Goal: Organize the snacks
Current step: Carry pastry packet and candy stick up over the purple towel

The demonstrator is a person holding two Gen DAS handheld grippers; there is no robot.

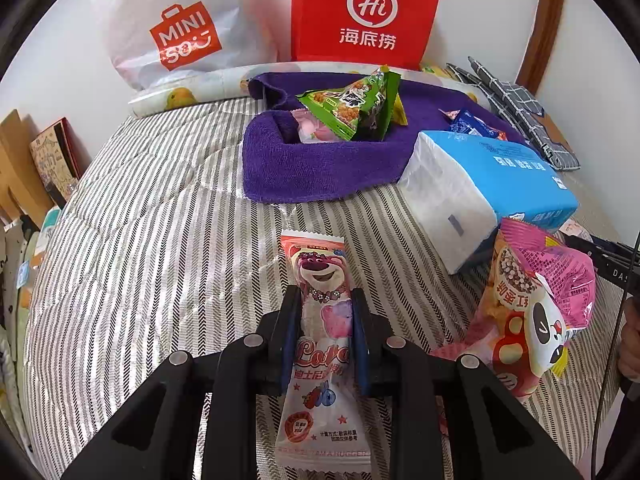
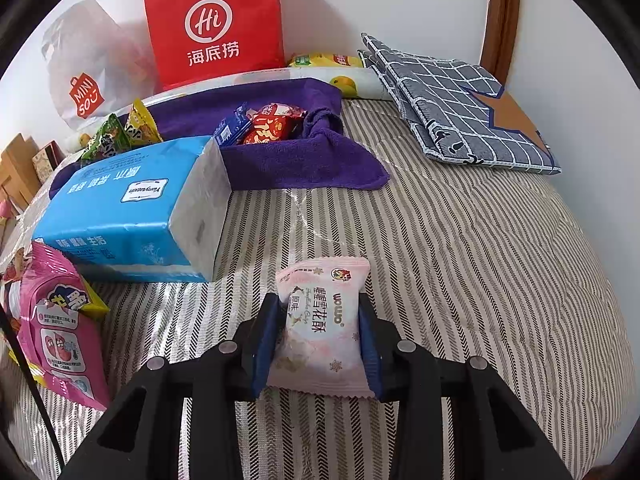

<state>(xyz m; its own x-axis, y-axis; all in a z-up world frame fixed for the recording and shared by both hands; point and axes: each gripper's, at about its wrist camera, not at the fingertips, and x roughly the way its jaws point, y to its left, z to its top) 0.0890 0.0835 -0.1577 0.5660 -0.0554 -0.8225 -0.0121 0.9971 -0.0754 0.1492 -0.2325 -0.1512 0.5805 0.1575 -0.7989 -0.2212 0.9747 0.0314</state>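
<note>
My left gripper [image 1: 326, 300] is shut on a long pink bear-print snack packet [image 1: 320, 276], held over the striped bed cover. My right gripper [image 2: 320, 304] is shut on a small pale pink pastry packet [image 2: 324, 320]. A purple towel [image 1: 312, 160] folded into a nest lies at the back; it holds a green triangular snack bag [image 1: 352, 100] and a pink packet [image 1: 316, 132]. In the right wrist view the purple towel [image 2: 304, 160] holds red candy packets [image 2: 268, 126] and a blue packet [image 2: 228, 128].
A blue tissue pack [image 1: 492, 184] lies right of centre, also in the right wrist view [image 2: 132, 208]. A pink snack bag [image 1: 536, 292] lies at the right. A red paper bag [image 1: 364, 12] and white Miniso bag [image 1: 180, 28] stand at the wall. Grey checked cloths [image 2: 456, 112] lie back right.
</note>
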